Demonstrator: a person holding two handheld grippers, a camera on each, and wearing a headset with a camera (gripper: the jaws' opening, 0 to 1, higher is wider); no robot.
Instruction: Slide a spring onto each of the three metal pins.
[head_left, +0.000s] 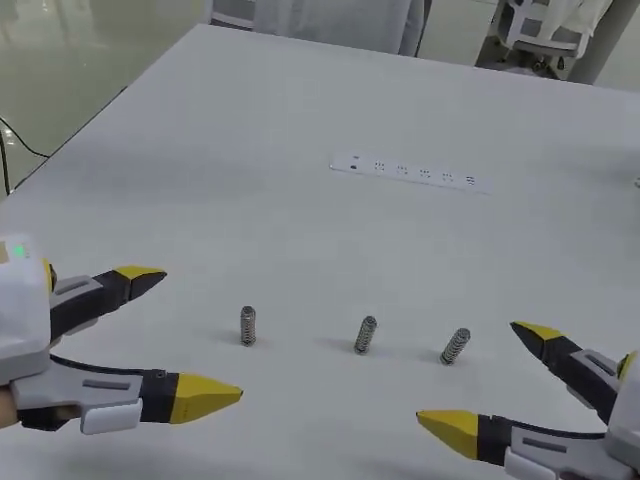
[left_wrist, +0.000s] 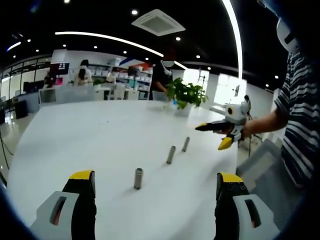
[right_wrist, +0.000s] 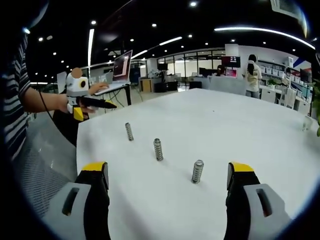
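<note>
Three short metal pins stand in a row on the white table, each with a coiled spring around it: the left pin (head_left: 248, 326), the middle pin (head_left: 366, 335) and the right pin (head_left: 455, 346), which leans a little. My left gripper (head_left: 190, 335) is open, just left of the row, holding nothing. Its own view has the nearest pin (left_wrist: 138, 178) between the yellow fingertips (left_wrist: 82, 175). My right gripper (head_left: 480, 377) is open beside the right pin, also holding nothing. That pin (right_wrist: 197, 171) stands between its tips in the right gripper view.
A white power strip (head_left: 410, 172) lies flat beyond the pins. Bare table (head_left: 200, 180) stretches to the far edge. A chair (head_left: 540, 30) stands past the back right corner. A potted plant (left_wrist: 186, 92) sits at the table's far end, and a laptop (right_wrist: 122, 65) on another desk.
</note>
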